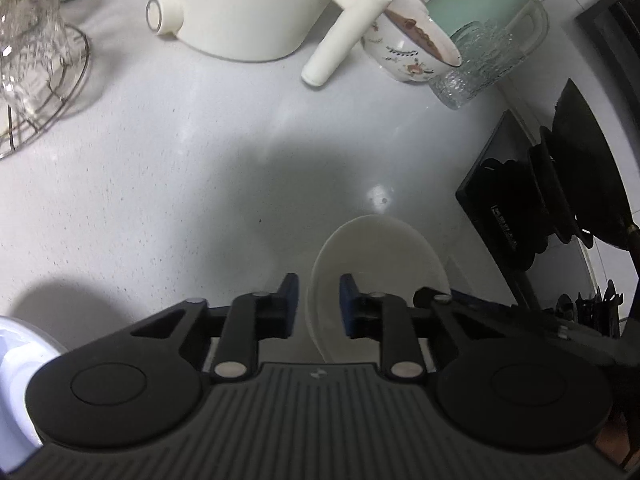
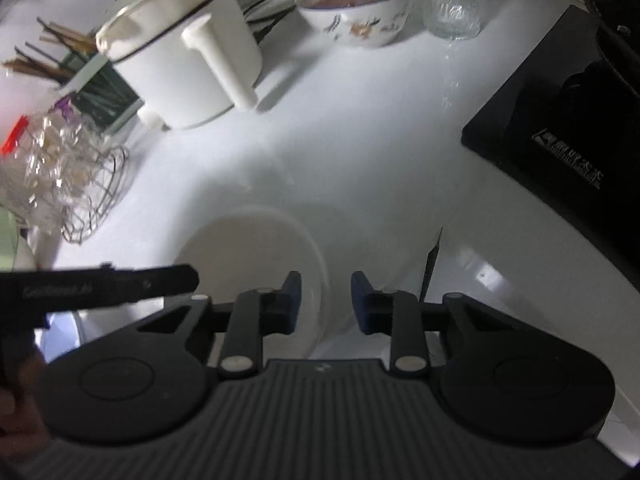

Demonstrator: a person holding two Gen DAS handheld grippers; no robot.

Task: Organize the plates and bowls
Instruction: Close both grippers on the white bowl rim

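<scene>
A plain white bowl (image 1: 376, 264) rests on the white counter (image 1: 168, 184). My left gripper (image 1: 319, 300) is open, its fingers straddling the bowl's left rim, one outside and one inside. The same bowl (image 2: 256, 256) shows in the right wrist view, where my right gripper (image 2: 326, 300) is open with its fingers straddling the bowl's right rim. A pale plate edge (image 1: 16, 376) shows at the lower left of the left wrist view. A patterned bowl holding brown food (image 1: 412, 52) stands at the back, also in the right wrist view (image 2: 360, 8).
A white electric pot (image 1: 240, 8) with a long handle (image 1: 344, 36) stands at the back, also in the right wrist view (image 2: 188, 48). A wire basket (image 2: 92, 200), textured glasses (image 1: 472, 68) and a black stove (image 2: 560, 128) ring the counter. The left gripper's arm (image 2: 100, 286) crosses at left.
</scene>
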